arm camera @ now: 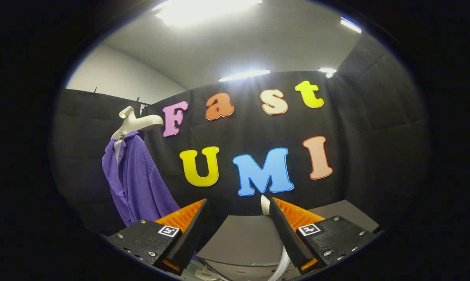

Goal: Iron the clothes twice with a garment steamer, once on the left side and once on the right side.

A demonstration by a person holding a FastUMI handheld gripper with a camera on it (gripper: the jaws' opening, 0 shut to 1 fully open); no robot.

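A purple shirt (135,183) hangs on a pale hanger (135,121) against the booth wall, off to the left beyond the fingers. The gripper (237,208) tilts upward, fingers spread with nothing between them. A white hose (280,265) curves beside the right finger, above the grey desk (243,238).

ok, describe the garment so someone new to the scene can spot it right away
Start at the black cloth wall; at its left end a pale hanger sticks out. The shirt hangs from it, beyond and left of the open claw. It is purple and ribbed, the one draped fabric piece against the dark wall.
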